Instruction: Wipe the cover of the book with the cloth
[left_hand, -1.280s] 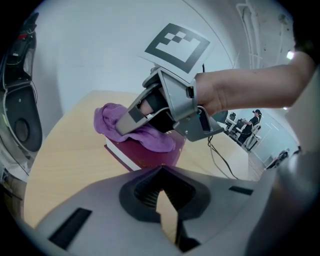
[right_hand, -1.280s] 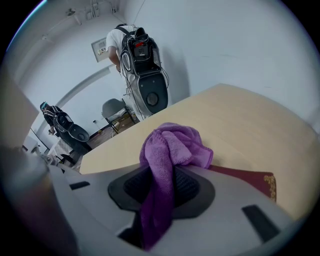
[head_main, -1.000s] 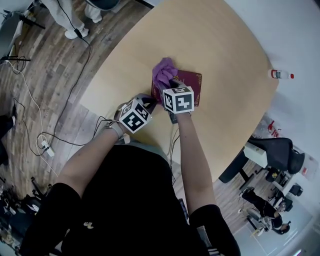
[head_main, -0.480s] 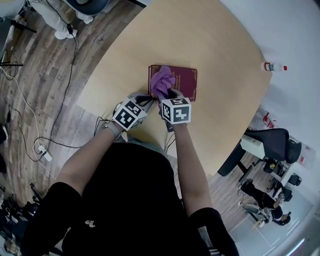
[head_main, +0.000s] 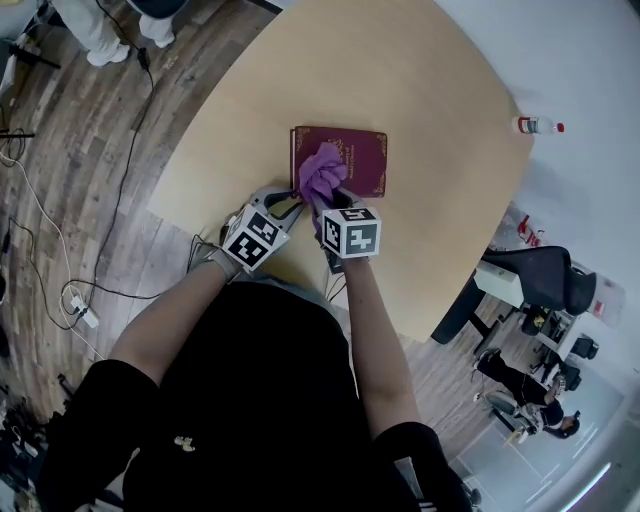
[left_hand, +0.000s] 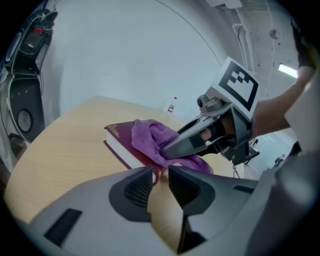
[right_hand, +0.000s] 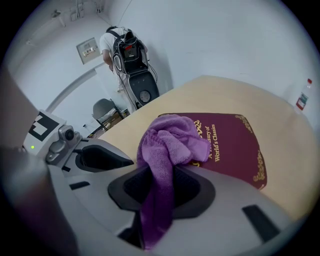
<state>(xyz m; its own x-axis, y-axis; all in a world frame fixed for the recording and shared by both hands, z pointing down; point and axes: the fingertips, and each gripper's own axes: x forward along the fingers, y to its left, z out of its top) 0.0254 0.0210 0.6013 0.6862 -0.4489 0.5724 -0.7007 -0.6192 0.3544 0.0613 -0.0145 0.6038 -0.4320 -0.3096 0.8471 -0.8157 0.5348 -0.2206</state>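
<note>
A maroon book (head_main: 350, 158) with gold lettering lies flat on the round wooden table (head_main: 420, 80). A crumpled purple cloth (head_main: 321, 175) rests on the cover's near left part, and my right gripper (head_main: 330, 198) is shut on it. In the right gripper view the cloth (right_hand: 172, 137) hangs out from between the jaws onto the book (right_hand: 230, 142). My left gripper (head_main: 286, 206) sits at the book's near left corner. In the left gripper view its jaws (left_hand: 159, 172) are almost together, with the book's corner (left_hand: 120, 142) between their tips.
A small bottle (head_main: 537, 125) stands near the table's far right edge. A dark chair (head_main: 540, 280) is beside the table on the right. Cables (head_main: 60, 230) trail over the wooden floor on the left.
My right gripper has drawn the cloth back across the cover, from the far left corner toward the near edge. The left gripper has stayed at the book's near corner.
</note>
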